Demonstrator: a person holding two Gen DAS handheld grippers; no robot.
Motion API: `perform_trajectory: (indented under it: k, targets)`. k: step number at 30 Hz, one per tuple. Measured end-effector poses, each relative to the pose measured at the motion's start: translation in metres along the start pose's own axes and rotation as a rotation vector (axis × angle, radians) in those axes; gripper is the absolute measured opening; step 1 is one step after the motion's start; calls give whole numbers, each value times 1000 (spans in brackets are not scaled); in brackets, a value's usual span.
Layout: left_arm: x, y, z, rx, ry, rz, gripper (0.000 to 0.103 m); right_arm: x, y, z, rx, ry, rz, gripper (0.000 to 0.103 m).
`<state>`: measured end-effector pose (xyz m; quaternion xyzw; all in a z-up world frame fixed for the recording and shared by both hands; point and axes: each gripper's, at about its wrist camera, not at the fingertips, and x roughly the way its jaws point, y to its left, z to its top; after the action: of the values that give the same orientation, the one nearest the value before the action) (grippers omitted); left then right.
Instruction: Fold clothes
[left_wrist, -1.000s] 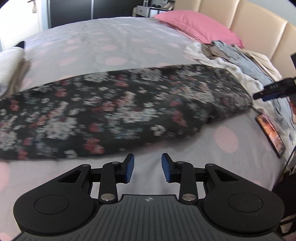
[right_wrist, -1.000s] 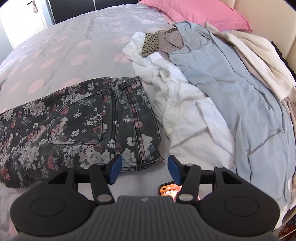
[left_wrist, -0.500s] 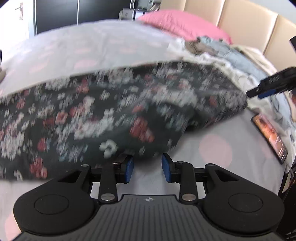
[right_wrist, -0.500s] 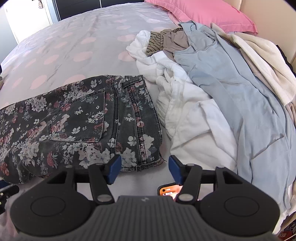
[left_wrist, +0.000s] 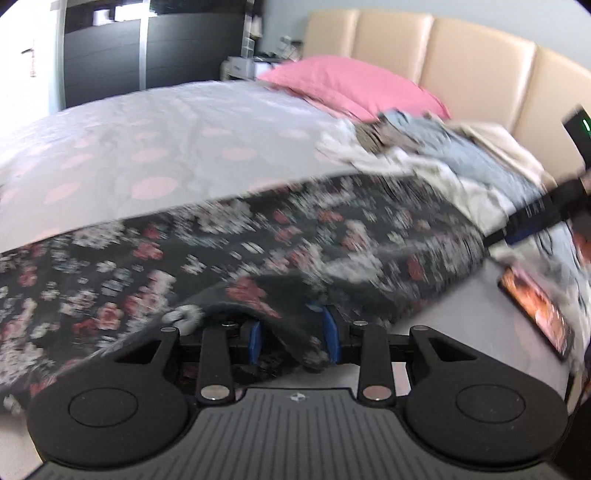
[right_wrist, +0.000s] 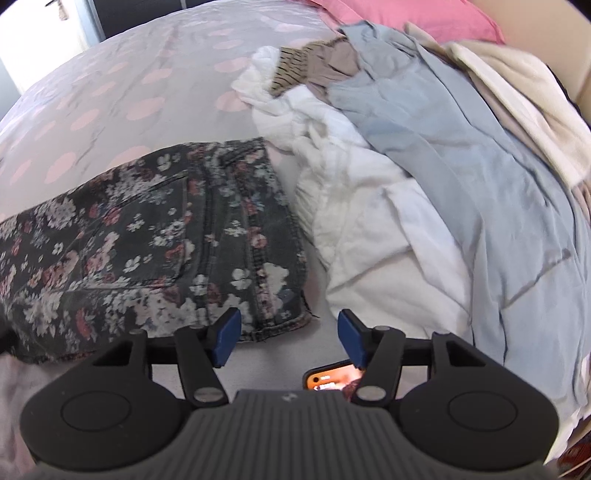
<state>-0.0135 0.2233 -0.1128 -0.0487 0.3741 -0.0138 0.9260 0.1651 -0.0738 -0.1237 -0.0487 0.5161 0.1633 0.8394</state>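
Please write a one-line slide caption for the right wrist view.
Open right gripper hovers over the waistband corner of floral jeans on a dotted bedspread, beside unfolded laundry.

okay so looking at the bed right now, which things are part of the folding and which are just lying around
Part of the folding:
- floral jeans, their near edge between the left gripper fingers
- right gripper, open, at the waistband corner
- heap of unfolded clothes

Just lying about:
- phone, screen lit
- pink pillow
- spotted bedspread
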Motion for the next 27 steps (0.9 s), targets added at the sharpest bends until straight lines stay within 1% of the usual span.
perform_trajectory:
  k: [4, 7, 9, 10, 11, 12, 13, 14, 16, 18, 19, 21, 23, 25, 27]
  targets:
    - [10, -8, -10, 46, 22, 9, 31, 10, -16, 7, 114, 29, 43, 61]
    - [13, -7, -8, 37, 16, -2, 34, 22, -23, 11, 182, 75, 73, 61]
    - [13, -6, -6, 30, 24, -20, 34, 30, -25, 10, 230, 103, 94, 61]
    - [13, -5, -6, 31, 27, -24, 31, 33, -26, 10, 250, 112, 102, 60]
    - [12, -5, -5, 33, 30, -28, 25, 36, -28, 10, 275, 123, 115, 56]
    - [11, -4, -5, 30, 33, -30, 22, 39, -30, 9, 308, 138, 130, 55]
    - [10, -2, -4, 19, 40, -41, 17, 41, -33, 9, 348, 151, 150, 50]
    - [9, 1, -2, 8, 48, -55, 13, 40, -35, 8, 375, 151, 169, 32]
    - [6, 6, 0, -15, 65, -82, 8, 36, -38, 9, 421, 141, 205, 23]
    - [3, 10, -1, -37, 96, -120, 5, 24, -33, 11, 412, 79, 192, 20]
    - [2, 11, -3, -38, 118, -142, 4, 18, -29, 12, 388, 47, 176, 19]
    - [1, 9, -12, -19, 172, -177, 3, 10, -20, 15, 337, 3, 130, 19]
    - [2, 7, -24, 10, 231, -193, 1, 11, -15, 16, 310, -7, 103, 19]
    - [5, 5, -36, 38, 292, -209, 0, 13, -15, 15, 314, -3, 92, 19]
    - [-1, 3, -44, 57, 297, -217, 0, 13, -20, 16, 322, -4, 93, 19]
